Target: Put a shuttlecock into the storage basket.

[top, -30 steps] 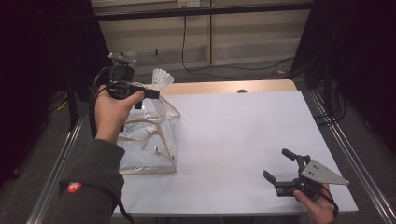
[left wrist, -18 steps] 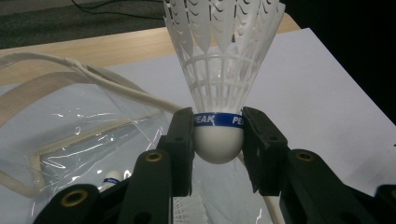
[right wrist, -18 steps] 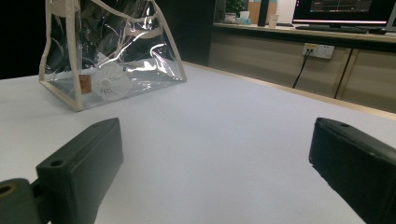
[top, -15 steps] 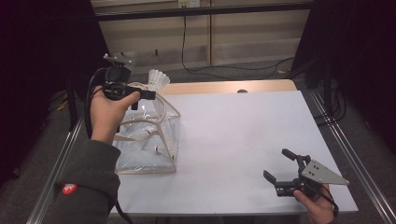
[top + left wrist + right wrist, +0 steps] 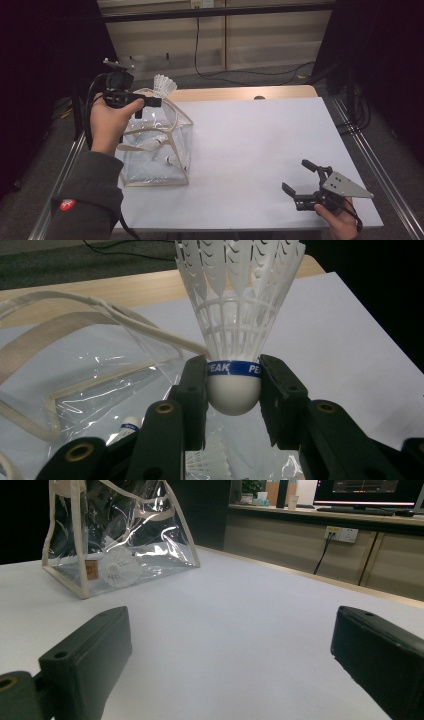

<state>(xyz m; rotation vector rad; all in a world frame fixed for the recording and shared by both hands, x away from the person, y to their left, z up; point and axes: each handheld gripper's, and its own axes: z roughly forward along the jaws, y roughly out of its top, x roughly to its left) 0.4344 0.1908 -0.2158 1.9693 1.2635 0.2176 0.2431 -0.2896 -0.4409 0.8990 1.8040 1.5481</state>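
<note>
Slightly raised left claw (image 5: 233, 390), clamped on shuttlecock (image 5: 235, 315) cork, above clear bag (image 5: 155, 150).

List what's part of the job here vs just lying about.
In the job:
- shuttlecock, clamped at its cork in the left gripper
- clear bag under it, with a shuttlecock inside

Lying about:
- right gripper, fingers apart, nothing between them, low over the table
- wall socket, cable on the floor

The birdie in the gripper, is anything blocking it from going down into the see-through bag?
Nothing solid shows. The shuttlecock sits above the clear bag, whose top looks open; only its cream handles lie close beside it.
</note>
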